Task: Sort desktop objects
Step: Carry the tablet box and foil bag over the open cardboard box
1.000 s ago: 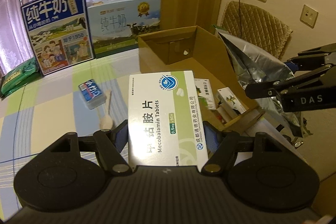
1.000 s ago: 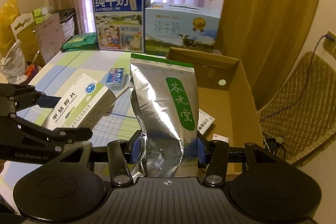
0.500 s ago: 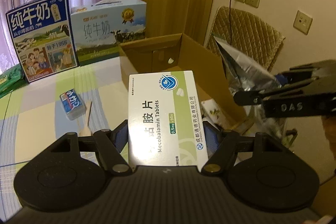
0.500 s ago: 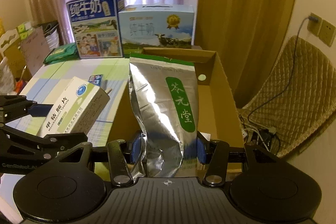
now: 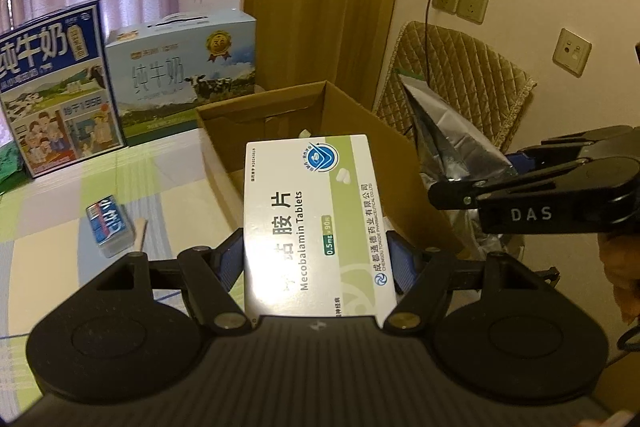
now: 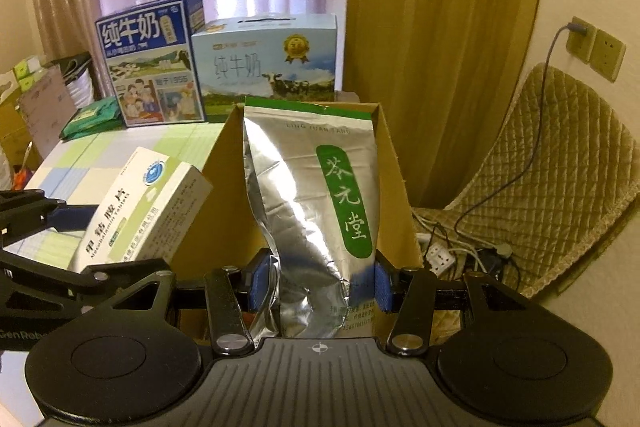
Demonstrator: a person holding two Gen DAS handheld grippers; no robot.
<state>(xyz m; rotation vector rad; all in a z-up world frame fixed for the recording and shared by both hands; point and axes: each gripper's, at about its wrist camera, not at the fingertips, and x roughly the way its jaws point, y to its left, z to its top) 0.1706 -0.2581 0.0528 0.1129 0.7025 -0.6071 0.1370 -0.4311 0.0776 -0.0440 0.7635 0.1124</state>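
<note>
- Checked cloth in green, blue and cream covers the table (image 5: pixel 60 227), with purple curtains behind it and an ochre curtain to the right.
- Two milk cartons (image 6: pixel 152 67) stand at the far edge, just behind an open cardboard box (image 5: pixel 360 131).
- Left gripper (image 5: pixel 316 259) is clamped on a white-and-green tablet box (image 5: pixel 312 223), blue pads pressing its two long sides; the pack sticks out forward, raised off the cloth, its far end over the cardboard box's near corner.
- Right gripper (image 6: pixel 320 283) is closed around the lower part of a silver foil pouch (image 6: pixel 312 195) with a green label, held upright in front of the cardboard box's opening.
- On the cloth, left of the cardboard box, lie a small blue tin (image 5: pixel 108 223) and a wooden stick (image 5: pixel 140 233) just beside it.
- Beyond the table a quilted chair (image 6: pixel 560 179) stands by wall sockets.
</note>
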